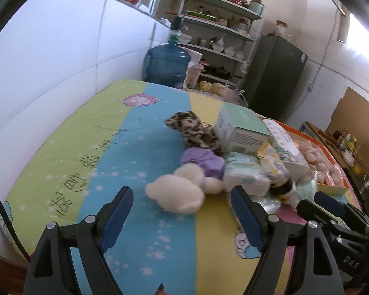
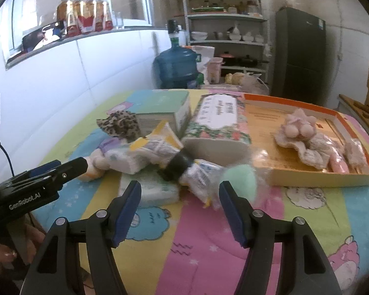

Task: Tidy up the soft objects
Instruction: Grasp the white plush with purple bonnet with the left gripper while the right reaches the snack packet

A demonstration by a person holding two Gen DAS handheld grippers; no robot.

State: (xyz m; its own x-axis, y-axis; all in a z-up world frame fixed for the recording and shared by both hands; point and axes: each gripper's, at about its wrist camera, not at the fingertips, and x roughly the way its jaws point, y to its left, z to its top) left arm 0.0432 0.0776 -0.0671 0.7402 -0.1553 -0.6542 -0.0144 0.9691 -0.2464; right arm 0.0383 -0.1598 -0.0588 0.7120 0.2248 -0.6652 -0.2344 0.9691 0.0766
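Both tools, left tool (image 1: 182,211) and right tool (image 2: 179,206), we log as released, nothing between their jaws. Step: approach to the pile, nothing picked yet. Next: we choose one piece and close. On the desk (image 2: 209,245): one white plush (image 1: 177,194), one leopard cloth (image 1: 196,130), one green puff (image 2: 241,182); one orange tray (image 2: 332,182) beside the pile.

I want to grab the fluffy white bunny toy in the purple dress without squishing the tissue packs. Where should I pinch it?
Pinch the round white head: it sticks out toward the open left hand-held gripper, with bare blanket around it. Come from the near side, one finger on each side of it. The purple body probably suits worse, since it lies against the tissue packs.
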